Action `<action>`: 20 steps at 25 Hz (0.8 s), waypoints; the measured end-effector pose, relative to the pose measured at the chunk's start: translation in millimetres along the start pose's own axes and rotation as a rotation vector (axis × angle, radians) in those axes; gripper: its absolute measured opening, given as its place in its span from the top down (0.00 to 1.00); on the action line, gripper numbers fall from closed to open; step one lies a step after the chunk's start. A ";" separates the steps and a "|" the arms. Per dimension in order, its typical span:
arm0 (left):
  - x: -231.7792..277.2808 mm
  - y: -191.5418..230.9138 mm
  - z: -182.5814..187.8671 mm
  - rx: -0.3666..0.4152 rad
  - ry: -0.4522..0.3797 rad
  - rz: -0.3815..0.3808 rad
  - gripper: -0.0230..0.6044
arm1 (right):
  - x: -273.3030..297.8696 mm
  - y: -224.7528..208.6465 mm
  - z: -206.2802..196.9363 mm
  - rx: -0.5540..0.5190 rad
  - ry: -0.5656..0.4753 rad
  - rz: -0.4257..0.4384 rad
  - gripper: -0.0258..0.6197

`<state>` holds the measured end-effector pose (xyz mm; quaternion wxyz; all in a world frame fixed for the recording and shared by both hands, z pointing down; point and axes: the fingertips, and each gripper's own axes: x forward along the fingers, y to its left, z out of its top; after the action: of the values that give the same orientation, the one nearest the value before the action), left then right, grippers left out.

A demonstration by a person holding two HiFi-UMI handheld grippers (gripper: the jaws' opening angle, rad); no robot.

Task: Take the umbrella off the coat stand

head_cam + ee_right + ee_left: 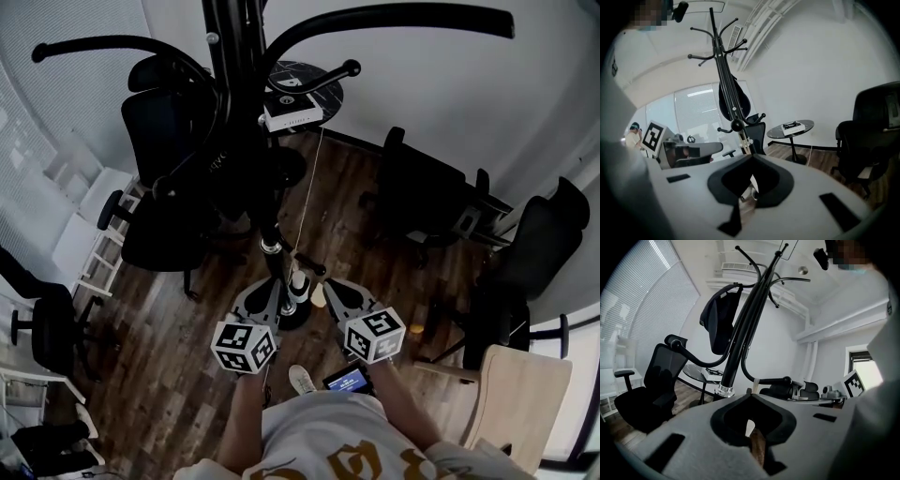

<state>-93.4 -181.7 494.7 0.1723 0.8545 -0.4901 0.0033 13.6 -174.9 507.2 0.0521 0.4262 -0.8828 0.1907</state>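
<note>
While we hold the left gripper and right gripper closed and empty, the umbrella hangs above on the coat stand.

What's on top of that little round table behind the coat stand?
A flat white box lies on the round table. A coat stand arm crosses the tabletop, hiding part of it.

Coat stand: black pole, upright. Curved arms with ball tips branch off at the top and lower down; chrome collar sits low on the pole.
Umbrella: black, closed, canopy loose and bulging. Hangs from an upper arm, just beside the pole.
</note>
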 end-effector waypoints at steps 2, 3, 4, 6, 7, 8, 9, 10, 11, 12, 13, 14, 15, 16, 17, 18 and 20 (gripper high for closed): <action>3.5 1.1 -1.1 0.014 0.007 0.000 0.93 | 5.2 1.0 -3.1 -0.026 0.014 0.001 0.94; 4.8 0.9 -1.8 0.022 0.011 -0.002 0.93 | 7.1 1.7 -4.4 -0.028 0.016 0.004 0.94; 5.8 0.6 -2.3 0.031 0.014 -0.004 0.93 | 8.8 2.9 -5.4 -0.026 0.017 0.007 0.94; 7.1 0.8 -2.7 0.045 0.020 -0.009 0.93 | 12.7 5.9 -7.3 -0.026 0.022 0.017 0.94; 7.9 1.0 -2.9 0.049 0.023 -0.013 0.93 | 14.9 7.3 -8.3 -0.031 0.027 0.021 0.94; 8.9 1.0 -3.4 0.051 0.027 -0.018 0.93 | 17.0 8.2 -9.4 -0.038 0.032 0.023 0.94; 10.0 0.7 -4.2 0.054 0.032 -0.023 0.93 | 18.9 8.8 -10.5 -0.044 0.037 0.023 0.94; 10.8 0.2 -5.2 0.059 0.037 -0.028 0.93 | 20.5 9.1 -11.6 -0.048 0.041 0.023 0.94; 11.4 -0.3 -6.2 0.065 0.043 -0.032 0.93 | 21.9 9.4 -12.6 -0.051 0.044 0.022 0.94; 11.9 -0.5 -6.9 0.072 0.049 -0.035 0.93 | 23.3 9.6 -13.2 -0.052 0.048 0.021 0.94; 12.7 -0.3 -7.2 0.077 0.053 -0.038 0.93 | 24.9 9.7 -13.2 -0.052 0.049 0.021 0.94; 13.7 0.1 -6.9 0.078 0.056 -0.040 0.93 | 26.5 9.7 -12.3 -0.051 0.046 0.020 0.94; 14.9 0.2 -5.6 0.077 0.055 -0.042 0.93 | 28.2 9.4 -10.7 -0.052 0.041 0.017 0.94; 16.2 -0.4 -3.6 0.078 0.053 -0.046 0.93 | 29.6 9.0 -8.5 -0.053 0.035 0.013 0.94; 17.6 -1.9 -1.6 0.082 0.051 -0.051 0.93 | 31.0 8.7 -6.2 -0.055 0.029 0.009 0.94; 18.9 -3.9 -0.1 0.091 0.052 -0.056 0.93 | 32.3 8.8 -4.0 -0.057 0.024 0.006 0.94; 21.7 -7.4 0.9 0.115 0.062 -0.065 0.93 | 35.5 10.2 -0.3 -0.062 0.017 0.006 0.94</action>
<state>-76.1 -196.7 495.5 0.1381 0.8778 -0.4556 0.0521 -16.7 -195.0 513.5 0.0723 0.4200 -0.8891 0.1669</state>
